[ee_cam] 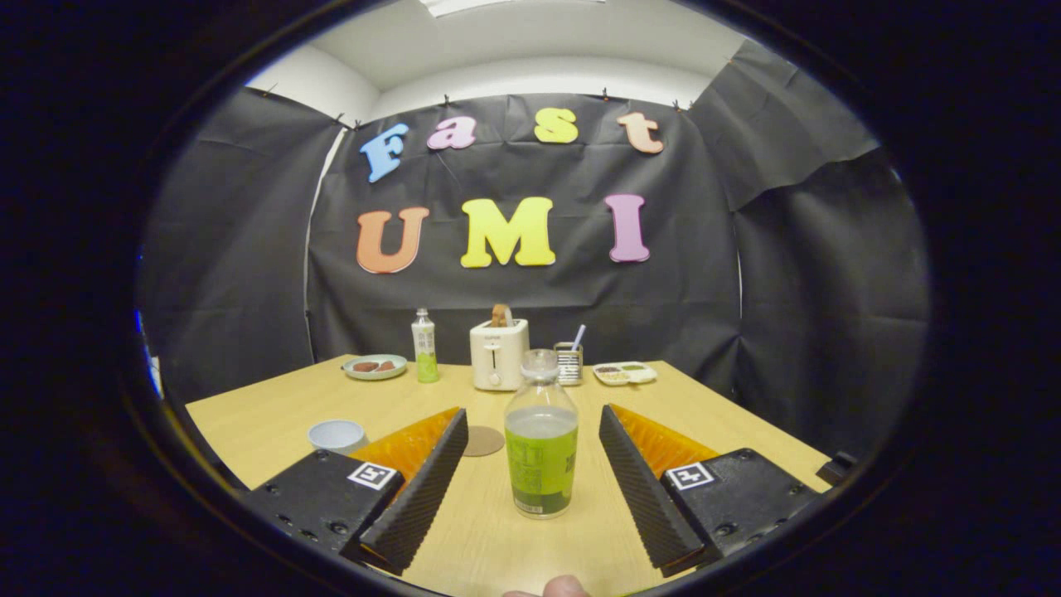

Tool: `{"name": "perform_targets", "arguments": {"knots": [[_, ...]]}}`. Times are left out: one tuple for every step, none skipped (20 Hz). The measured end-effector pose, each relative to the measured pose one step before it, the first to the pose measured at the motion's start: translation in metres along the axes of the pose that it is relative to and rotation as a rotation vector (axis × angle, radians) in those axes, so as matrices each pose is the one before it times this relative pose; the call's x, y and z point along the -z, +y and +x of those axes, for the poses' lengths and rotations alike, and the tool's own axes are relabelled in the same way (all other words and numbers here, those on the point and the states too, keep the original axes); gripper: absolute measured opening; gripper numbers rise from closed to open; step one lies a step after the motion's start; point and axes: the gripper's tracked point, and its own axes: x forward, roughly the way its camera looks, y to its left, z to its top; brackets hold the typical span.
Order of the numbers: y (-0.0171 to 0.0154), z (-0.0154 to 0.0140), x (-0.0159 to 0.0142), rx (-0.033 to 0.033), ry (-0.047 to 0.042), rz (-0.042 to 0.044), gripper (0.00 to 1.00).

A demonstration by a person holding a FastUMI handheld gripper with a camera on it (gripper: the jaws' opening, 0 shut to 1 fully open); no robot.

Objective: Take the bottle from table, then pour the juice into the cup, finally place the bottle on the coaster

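A clear bottle (541, 435) with green juice and a green label stands upright on the wooden table (729, 423), uncapped as far as I can tell. It sits between my two fingers, with a gap on each side. My gripper (532, 419) is open around it. A round brown coaster (483, 441) lies flat just left of the bottle, partly behind the left finger (423, 489). A pale cup (336, 434) stands further left, beyond the left finger's base.
At the table's far edge stand a plate with food (375, 366), a second small green bottle (425, 346), a white toaster (498, 354), a small grater (569, 362) and a divided dish (624, 373). A fingertip (564, 587) shows at the near edge.
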Motion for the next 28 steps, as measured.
{"name": "perform_targets", "arguments": {"knots": [[-0.00115,0.00719,0.00814,0.00543,0.01725,-0.00039,1.0],[-0.00021,0.00708,0.00814,0.00523,0.01834,0.00117,1.0],[-0.00109,0.00693,0.00729,0.00525,0.01668,0.0019,1.0],[-0.00118,0.00666,0.00676,0.00657,0.01328,0.00257,1.0],[-0.00093,0.00707,0.00687,0.0041,0.02018,0.00263,1.0],[0.00079,0.00722,0.00843,-0.0006,0.02233,0.00713,1.0],[0.00035,0.00602,0.00628,-0.00537,0.01839,0.01359,1.0],[0.00024,0.00449,0.00495,-0.00254,0.01993,0.01216,1.0],[-0.00016,0.00563,0.00415,0.00007,0.0164,0.00895,1.0],[-0.00117,0.00444,0.00273,0.00189,0.01172,0.00843,1.0],[-0.00024,0.00324,0.00229,0.00153,0.01034,0.00769,1.0],[0.00027,0.00411,-0.00364,0.00076,-0.00146,0.00539,1.0],[-0.00151,-0.00262,-0.00298,0.00875,-0.00985,-0.002,1.0],[-0.00013,0.00126,-0.00029,0.00332,-0.00499,-0.00371,1.0],[0.0012,0.00191,0.00013,0.0002,0.00203,0.00165,0.99],[0.00064,0.0011,0.00184,-0.00054,0.00661,0.0053,0.97],[0.00036,0.00067,-0.0008,-0.00244,0.00427,0.00597,0.94],[0.00079,-0.00013,-0.00084,0.00056,0.00177,0.00407,0.93],[0.00163,0.00126,-0.00125,-0.00001,-0.00079,0.00061,0.9],[0.00022,0.00006,0.00081,0.00439,0.00435,-0.00289,0.87],[0.0008,-0.00017,-0.00037,-0.00118,0.00428,-0.00446,0.85],[0.00101,-0.00161,-0.00005,0.00408,0.00347,-0.00319,0.84],[-0.0009,-0.00189,-0.00247,0.00689,-0.0059,-0.00706,0.83],[0.00046,-0.00262,-0.00172,0.00226,-0.00266,-0.01329,0.82],[0.00206,-0.00198,-0.00236,-0.00093,0.00206,-0.01878,0.8],[0.0017,-0.00146,-0.00038,-0.00045,0.0026,-0.02303,0.79],[0.00064,-0.00174,-0.00331,0.00217,-0.00094,-0.02382,0.78],[0.00002,-0.00328,-0.00371,0.00112,-0.00358,-0.0244,0.78]]}}
